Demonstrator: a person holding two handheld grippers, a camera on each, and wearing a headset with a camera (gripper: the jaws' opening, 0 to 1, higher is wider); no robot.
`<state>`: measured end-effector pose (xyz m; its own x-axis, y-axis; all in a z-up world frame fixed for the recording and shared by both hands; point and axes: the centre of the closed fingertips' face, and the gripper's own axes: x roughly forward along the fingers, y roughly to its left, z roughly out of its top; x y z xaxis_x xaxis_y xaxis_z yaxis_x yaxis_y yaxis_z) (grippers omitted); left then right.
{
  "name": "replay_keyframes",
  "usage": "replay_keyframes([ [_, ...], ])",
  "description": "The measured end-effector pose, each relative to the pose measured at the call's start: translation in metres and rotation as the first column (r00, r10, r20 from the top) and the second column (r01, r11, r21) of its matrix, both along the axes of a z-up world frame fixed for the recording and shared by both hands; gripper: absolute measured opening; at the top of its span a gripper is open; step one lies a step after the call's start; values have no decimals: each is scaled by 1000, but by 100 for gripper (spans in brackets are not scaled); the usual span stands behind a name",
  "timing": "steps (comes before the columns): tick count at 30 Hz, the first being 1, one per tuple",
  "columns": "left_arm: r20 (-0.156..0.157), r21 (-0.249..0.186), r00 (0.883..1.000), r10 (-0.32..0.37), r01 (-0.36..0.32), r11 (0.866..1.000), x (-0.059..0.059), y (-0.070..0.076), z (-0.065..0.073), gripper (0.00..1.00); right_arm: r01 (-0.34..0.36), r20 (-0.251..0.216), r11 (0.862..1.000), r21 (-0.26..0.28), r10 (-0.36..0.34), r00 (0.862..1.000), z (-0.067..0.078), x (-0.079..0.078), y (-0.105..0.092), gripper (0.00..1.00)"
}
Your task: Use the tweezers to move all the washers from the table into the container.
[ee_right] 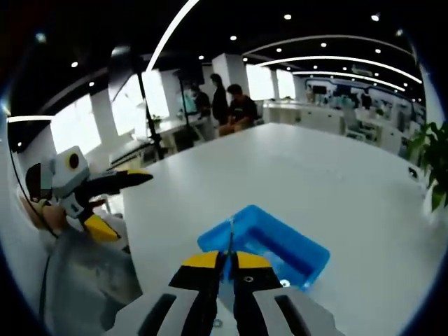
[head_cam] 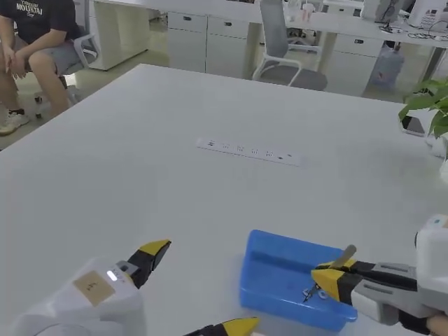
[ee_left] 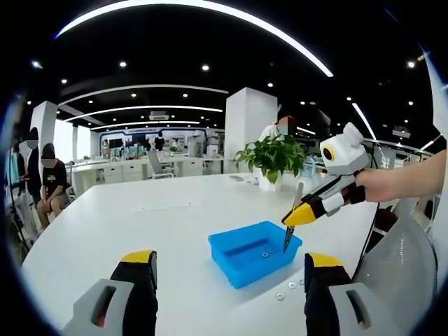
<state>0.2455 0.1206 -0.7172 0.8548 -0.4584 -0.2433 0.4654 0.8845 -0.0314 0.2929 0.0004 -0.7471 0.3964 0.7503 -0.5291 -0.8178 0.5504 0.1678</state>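
Blue container (ee_left: pixel 245 273) sits on the white table (head_cam: pixel 210 196), just ahead of both grippers. At least two washers (ee_left: pixel 267 255) lie on its floor, so the job looks partly done. Two more washers rest on the table beside its near corner, and those remain to be moved. The right gripper (head_cam: pixel 323 278) is clamped tight on the tweezers (ee_left: pixel 288 236), their points dipping down inside the container. Whether they pinch a washer is too small to tell. The left gripper (head_cam: pixel 197 287) hangs nearby with jaws spread, holding nothing. The washers read as tiny, flat, pale rings, thin against the tabletop: fiddly to pinch, one would judge.
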Motion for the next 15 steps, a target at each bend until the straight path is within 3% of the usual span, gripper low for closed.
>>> replay_keyframes([
  [8,-4,4,1000,-8,8,1000,0,-2,-1,88,10,-73,1000,-26,-12,997,-30,-19,-11,4],
  [15,-5,7,1000,-9,9,1000,-1,-2,-1,88,29,-128,999,-40,-34,991,-50,-26,-20,4],
])
